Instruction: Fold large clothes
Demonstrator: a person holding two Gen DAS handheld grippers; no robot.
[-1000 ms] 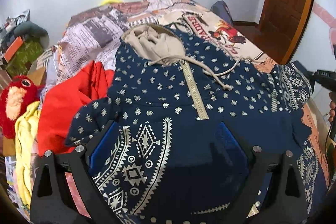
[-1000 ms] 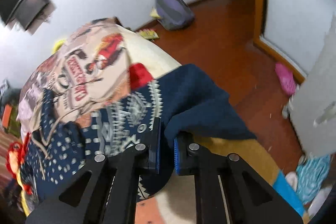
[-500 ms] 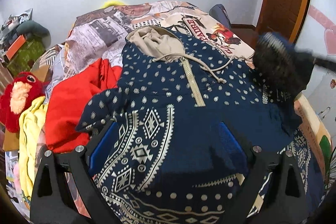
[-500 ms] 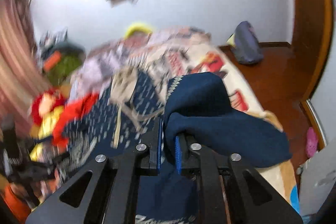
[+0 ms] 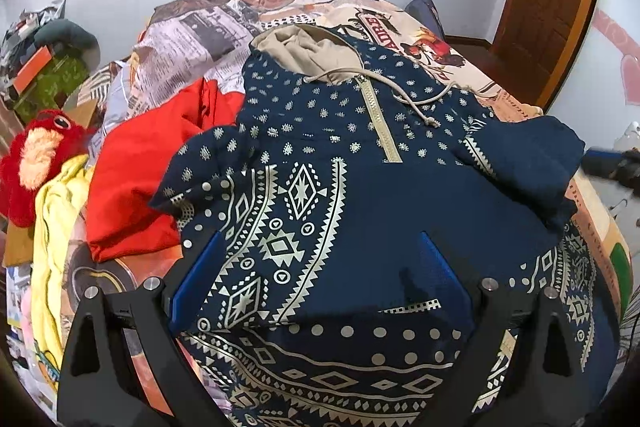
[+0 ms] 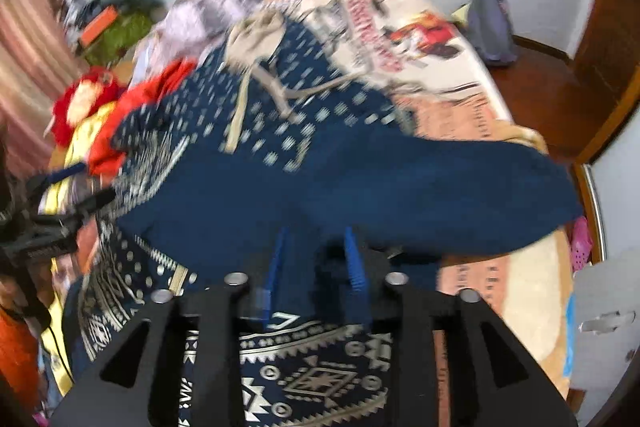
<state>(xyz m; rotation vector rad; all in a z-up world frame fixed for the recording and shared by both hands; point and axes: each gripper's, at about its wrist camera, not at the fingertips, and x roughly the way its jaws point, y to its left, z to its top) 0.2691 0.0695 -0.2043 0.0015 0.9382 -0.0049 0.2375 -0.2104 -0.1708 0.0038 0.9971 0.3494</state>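
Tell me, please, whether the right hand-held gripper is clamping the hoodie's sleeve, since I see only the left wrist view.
Observer: No. The jaws of the right hand-held gripper have just been opening; the plain dark blue fabric sleeve lies loose between its blue pads.
Operator: Is anything on the floor on that side?
Observer: Yes, a pink shoe lies on the brown wooden floor beside the bed.
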